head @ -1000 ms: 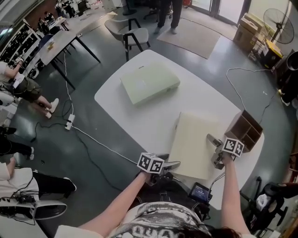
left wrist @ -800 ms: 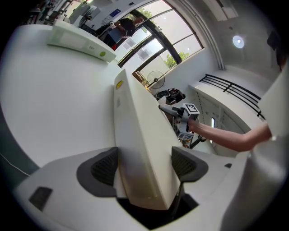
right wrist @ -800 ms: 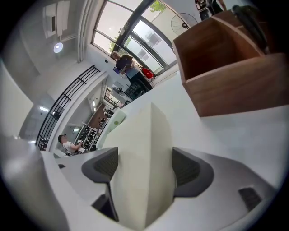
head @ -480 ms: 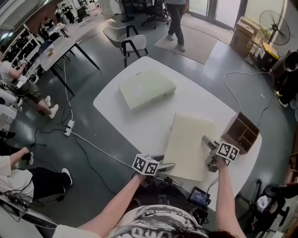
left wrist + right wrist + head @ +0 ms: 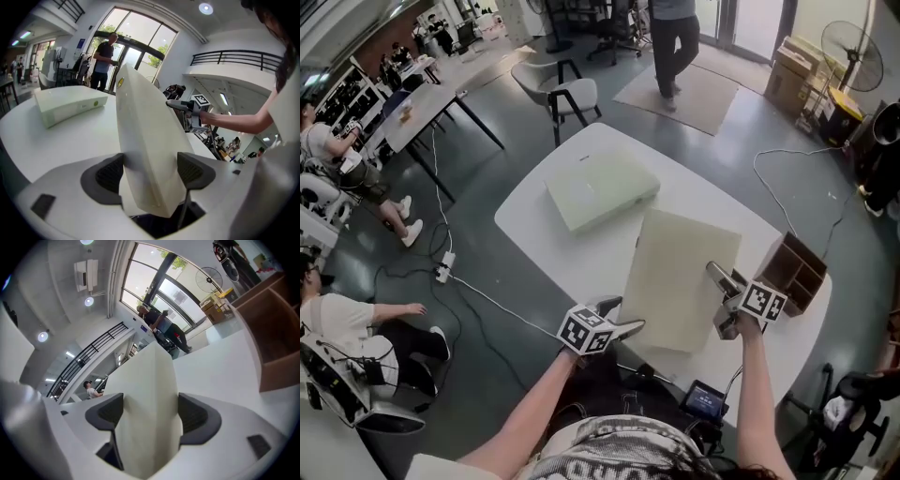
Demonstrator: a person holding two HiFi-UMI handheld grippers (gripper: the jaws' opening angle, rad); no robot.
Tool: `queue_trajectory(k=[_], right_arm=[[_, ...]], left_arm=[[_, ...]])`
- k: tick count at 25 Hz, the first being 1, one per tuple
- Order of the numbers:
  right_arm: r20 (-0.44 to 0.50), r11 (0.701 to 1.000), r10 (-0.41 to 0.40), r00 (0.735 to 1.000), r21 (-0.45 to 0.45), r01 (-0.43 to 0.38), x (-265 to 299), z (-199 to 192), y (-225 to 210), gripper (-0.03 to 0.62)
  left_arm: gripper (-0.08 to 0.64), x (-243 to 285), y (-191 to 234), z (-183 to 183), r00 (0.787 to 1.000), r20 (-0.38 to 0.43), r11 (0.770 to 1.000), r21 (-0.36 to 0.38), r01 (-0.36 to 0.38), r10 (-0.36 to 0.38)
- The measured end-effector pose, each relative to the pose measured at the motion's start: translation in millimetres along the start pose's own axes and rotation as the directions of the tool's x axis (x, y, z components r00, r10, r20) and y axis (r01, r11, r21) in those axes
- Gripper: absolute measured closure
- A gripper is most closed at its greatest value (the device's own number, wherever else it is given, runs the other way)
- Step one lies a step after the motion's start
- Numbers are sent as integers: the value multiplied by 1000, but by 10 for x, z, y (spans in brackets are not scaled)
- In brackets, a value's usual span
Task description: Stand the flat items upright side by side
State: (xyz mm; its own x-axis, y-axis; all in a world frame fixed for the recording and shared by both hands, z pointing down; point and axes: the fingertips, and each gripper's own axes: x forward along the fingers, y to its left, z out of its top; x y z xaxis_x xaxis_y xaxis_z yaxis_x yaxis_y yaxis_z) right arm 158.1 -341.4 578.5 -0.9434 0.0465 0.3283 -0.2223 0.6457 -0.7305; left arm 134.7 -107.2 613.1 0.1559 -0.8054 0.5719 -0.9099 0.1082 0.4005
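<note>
A large flat cream box (image 5: pixel 680 272) is tilted up off the white table (image 5: pixel 544 225), its far edge raised. My left gripper (image 5: pixel 619 323) is shut on its near left corner, and in the left gripper view the box (image 5: pixel 140 140) fills the gap between both pads. My right gripper (image 5: pixel 719 286) is shut on its right edge, and the right gripper view shows the box (image 5: pixel 145 399) squeezed between the dark pads. A second flat box, pale green (image 5: pixel 600 190), lies flat at the table's far side and also shows in the left gripper view (image 5: pixel 65 105).
A brown wooden organizer (image 5: pixel 794 269) stands at the table's right edge, close beside the right gripper. A cable (image 5: pixel 773 178) trails over the far right of the table. A chair (image 5: pixel 567 89) and a walking person (image 5: pixel 675 47) are beyond the table.
The cream box has gone from lying flat to tilted steeply up, its far edge rising. Both grippers have stayed on it and shifted slightly left.
</note>
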Motion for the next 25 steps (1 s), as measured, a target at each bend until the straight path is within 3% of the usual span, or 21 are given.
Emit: queue_trajectory(k=[7,13,17,21,25], right_arm=[[49,994,69,996,-94,-65,341,353,417,222],[-9,970,139,990,-202,-138,795,474,746,224],[0,953,153,988,-265,-148,1117,629,953,225],[18,918,197,980,-355,-178,1366,807,1169,227],[11,864,239,971,-458,-208,1532,874,1312,227]], left_arm=[[194,-192,415,389,995,82,991,120,-63,53],[195,-315,994,574,989,62,959,241,-147,136],[196,-384,1373,796,985,79,945,279,-170,154],[199,-426,1680,1006,975,111,921,323,-217,191],[203,-422,1947,1107,955,141,881,369,-297,262]])
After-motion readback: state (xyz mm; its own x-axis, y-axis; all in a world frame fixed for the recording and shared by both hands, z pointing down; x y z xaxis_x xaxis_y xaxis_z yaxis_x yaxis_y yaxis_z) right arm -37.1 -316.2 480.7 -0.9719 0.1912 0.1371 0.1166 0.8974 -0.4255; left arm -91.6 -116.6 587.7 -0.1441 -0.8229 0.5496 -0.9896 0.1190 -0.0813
